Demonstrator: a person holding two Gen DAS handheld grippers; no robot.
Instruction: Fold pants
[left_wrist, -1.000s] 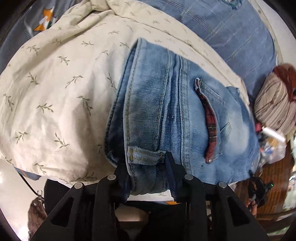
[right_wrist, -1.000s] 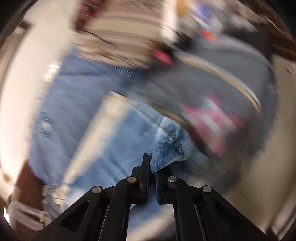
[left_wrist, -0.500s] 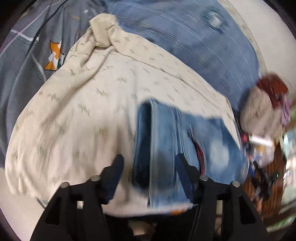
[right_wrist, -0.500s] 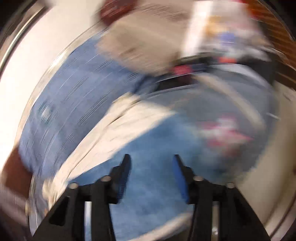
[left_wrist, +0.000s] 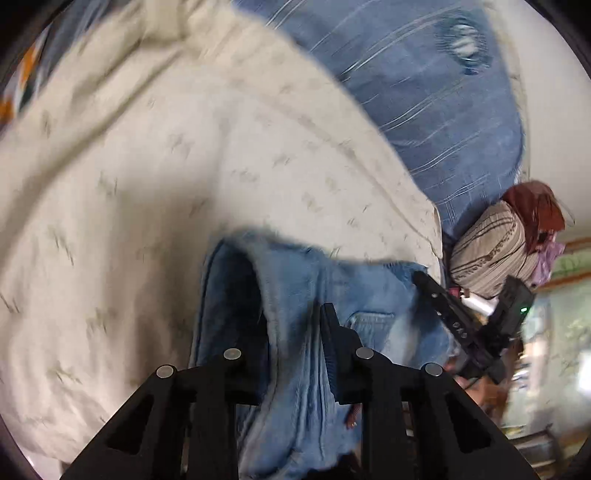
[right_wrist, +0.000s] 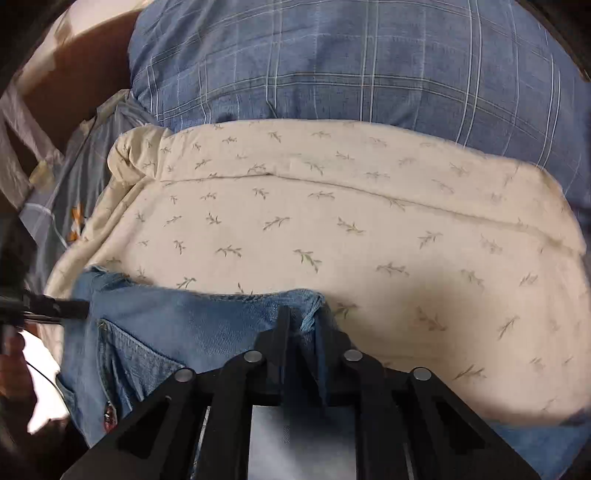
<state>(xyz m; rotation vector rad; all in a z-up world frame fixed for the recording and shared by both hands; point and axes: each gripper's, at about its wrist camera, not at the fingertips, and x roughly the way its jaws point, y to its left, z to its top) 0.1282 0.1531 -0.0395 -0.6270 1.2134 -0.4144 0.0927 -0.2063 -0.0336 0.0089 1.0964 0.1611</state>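
Observation:
The blue jeans (left_wrist: 306, 295) lie folded on a cream leaf-print cover (left_wrist: 147, 177), at the near edge. My left gripper (left_wrist: 293, 321) is shut on a thick fold of the jeans at their left end. My right gripper (right_wrist: 304, 321) is shut on a frayed corner of the jeans (right_wrist: 177, 332) at their right end, over the cream cover (right_wrist: 332, 229). The right gripper also shows in the left wrist view (left_wrist: 454, 325), and the left gripper's tip shows at the left of the right wrist view (right_wrist: 55, 308).
A blue plaid pillow or blanket (right_wrist: 351, 62) lies behind the cream cover. A grey printed sheet (right_wrist: 62, 192) is on the left. A striped cloth bundle (left_wrist: 491, 254) with red fabric sits at the right end. A brown headboard (right_wrist: 81, 70) is at the far left.
Both grippers let go of the jeans and opened half a second ago. Now each has closed again on a new part of the jeans, one at each end.

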